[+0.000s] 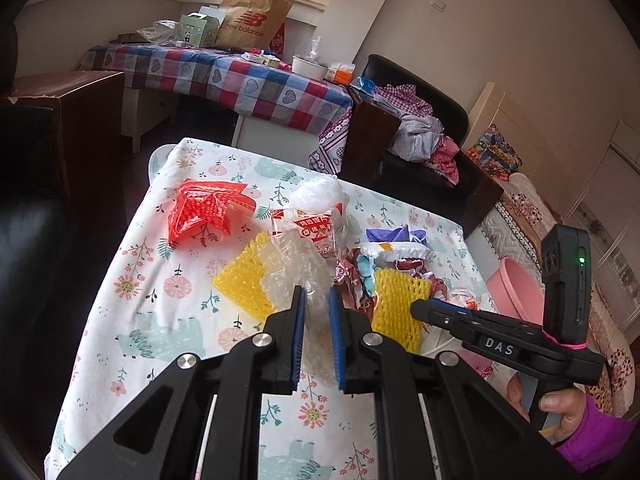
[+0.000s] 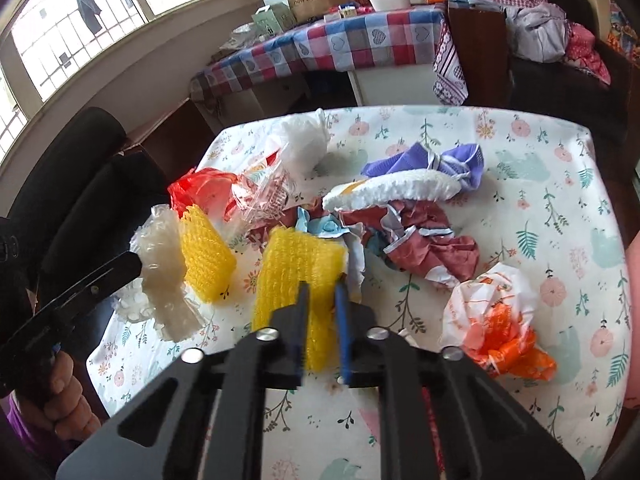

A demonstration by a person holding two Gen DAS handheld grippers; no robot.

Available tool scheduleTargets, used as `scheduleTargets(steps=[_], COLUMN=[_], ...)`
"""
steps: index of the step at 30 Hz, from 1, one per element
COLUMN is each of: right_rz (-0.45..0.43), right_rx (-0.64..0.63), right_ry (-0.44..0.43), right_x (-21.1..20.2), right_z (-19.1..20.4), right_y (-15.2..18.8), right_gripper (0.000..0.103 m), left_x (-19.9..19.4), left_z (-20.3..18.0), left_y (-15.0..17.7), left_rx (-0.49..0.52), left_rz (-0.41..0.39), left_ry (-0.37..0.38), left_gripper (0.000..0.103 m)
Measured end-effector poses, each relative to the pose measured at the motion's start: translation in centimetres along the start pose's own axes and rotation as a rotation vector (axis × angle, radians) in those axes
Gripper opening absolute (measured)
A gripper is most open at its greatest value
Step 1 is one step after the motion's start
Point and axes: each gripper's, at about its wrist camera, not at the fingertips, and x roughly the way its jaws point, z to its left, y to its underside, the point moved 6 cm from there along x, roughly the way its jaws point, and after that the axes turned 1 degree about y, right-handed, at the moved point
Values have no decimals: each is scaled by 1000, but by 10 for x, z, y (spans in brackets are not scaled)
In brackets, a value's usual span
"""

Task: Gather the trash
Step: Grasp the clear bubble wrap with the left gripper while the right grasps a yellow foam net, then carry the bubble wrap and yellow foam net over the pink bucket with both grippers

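Note:
My left gripper [image 1: 317,294] is shut on clear bubble wrap [image 1: 292,268], which also shows in the right wrist view [image 2: 164,276]. My right gripper [image 2: 320,288] is shut on a yellow foam net [image 2: 296,272], seen in the left wrist view [image 1: 396,308] too. A second yellow foam net [image 2: 206,256] lies beside the bubble wrap. On the floral-clothed table [image 2: 560,184] lie a red plastic bag [image 1: 204,212], a printed clear wrapper [image 1: 316,228], crumpled red-and-white paper [image 2: 424,240], a white foam piece [image 2: 392,188], purple cloth [image 2: 440,160] and an orange-and-white bag [image 2: 496,320].
A pink basin [image 1: 516,292] stands beyond the table's right edge. A black armchair [image 1: 424,128] piled with clothes and a checked-cloth table [image 1: 224,76] with a paper bag [image 1: 256,16] stand behind. A dark sofa [image 1: 36,240] is on the left.

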Motion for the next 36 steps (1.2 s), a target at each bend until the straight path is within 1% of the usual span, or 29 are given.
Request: scheduleTargets(steps=[5,8,12,17,23,25,27,29,33,36], right_rz=[-74,-148,-205,-292,-348,-347,-346,-345,-345,-345], right_rx=[-5,-11,17,75,164,177,188,202,220,218], right_ry=[-2,8,13,56,102,117,131,132,125,118], right_x=[-27,-54,-82,-120,-153,-157,-160,-161,-160,-159], right_z=[1,-4,-17,-50,-96,-106,-116,-125,-132,-134], right_y=[-1,-3,-5,-7,-4,0,5,10,16,16], right_gripper=[9,9,9,9,9,9,9,9,9,9], left_x=[-5,-11,-16,-18,-10,-2,11,17,19,15], left_z=[-7,-20,-49,-91,-141,-152,-160,-161,-150,-137], left_y=[-6,-12,-22,-32,-34,-27,-11,3,30,43], left_rx=[5,20,63,115,178,207,260,289,319,309], left_rz=[-16,-40,-70,-92,-81,-35,59,111,190,259], left_ry=[7,25,64,128,190,196,185,172,144,118], left_gripper=[11,11,11,11,11,11,11,11,11,11])
